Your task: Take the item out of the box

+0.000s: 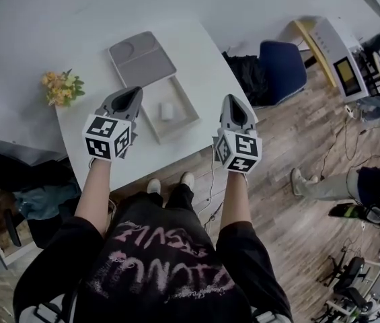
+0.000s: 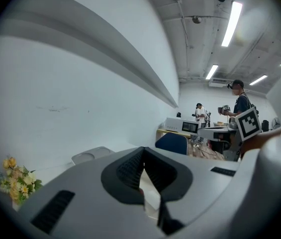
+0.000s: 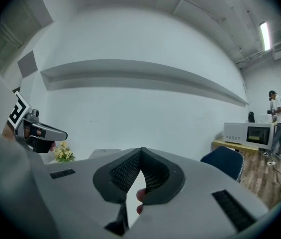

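Both tools hover over the smooth white table. The left gripper sits center-left with its ribbed black pads pinched together on nothing. At center-right, the right gripper is closed and empty too. Between them lies the shallow rectangular box, with the small rounded white item inside. Its flat grey lid rests above.

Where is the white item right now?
In the head view the white item lies inside the open box on the white table, between the left gripper and right gripper, the grey lid just beyond.
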`<state>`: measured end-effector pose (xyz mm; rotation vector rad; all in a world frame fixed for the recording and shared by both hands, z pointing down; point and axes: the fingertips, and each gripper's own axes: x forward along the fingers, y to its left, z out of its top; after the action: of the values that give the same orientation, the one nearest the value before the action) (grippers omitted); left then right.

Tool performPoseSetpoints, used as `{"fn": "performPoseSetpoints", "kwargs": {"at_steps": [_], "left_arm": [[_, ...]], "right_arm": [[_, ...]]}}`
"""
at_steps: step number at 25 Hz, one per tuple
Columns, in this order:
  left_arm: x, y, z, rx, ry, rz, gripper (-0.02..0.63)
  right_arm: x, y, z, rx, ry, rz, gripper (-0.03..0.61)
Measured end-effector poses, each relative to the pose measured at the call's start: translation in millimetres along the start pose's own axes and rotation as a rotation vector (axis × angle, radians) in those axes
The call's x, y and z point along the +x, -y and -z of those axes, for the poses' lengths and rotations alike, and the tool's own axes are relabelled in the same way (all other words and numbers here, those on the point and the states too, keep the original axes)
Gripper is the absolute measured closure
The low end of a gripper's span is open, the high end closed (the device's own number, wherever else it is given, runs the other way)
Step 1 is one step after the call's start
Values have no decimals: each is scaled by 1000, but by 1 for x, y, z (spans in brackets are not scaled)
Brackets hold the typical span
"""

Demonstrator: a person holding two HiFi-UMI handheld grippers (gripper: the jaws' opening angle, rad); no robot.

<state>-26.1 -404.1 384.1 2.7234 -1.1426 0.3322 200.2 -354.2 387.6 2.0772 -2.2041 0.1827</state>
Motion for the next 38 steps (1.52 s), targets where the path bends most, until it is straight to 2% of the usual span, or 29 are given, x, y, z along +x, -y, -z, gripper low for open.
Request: {"fn": "performPoseSetpoints", "kwargs": {"at_steps": [7,12,19,38], "left_arm": [[22,2,5,-12,-22,-76,614],[35,6,9,-24,-45,-101,614],[52,12,21,-34,-98,-110,614],[72,28,89,-113,-257,-112,614]], "right_arm": [[27,15,6,-11,-10,-85,569],[39,25,15,5,-26,-119,569],[51,34,30,30,-52,-137,569],[60,31,94,56,-173,-218,569]]}}
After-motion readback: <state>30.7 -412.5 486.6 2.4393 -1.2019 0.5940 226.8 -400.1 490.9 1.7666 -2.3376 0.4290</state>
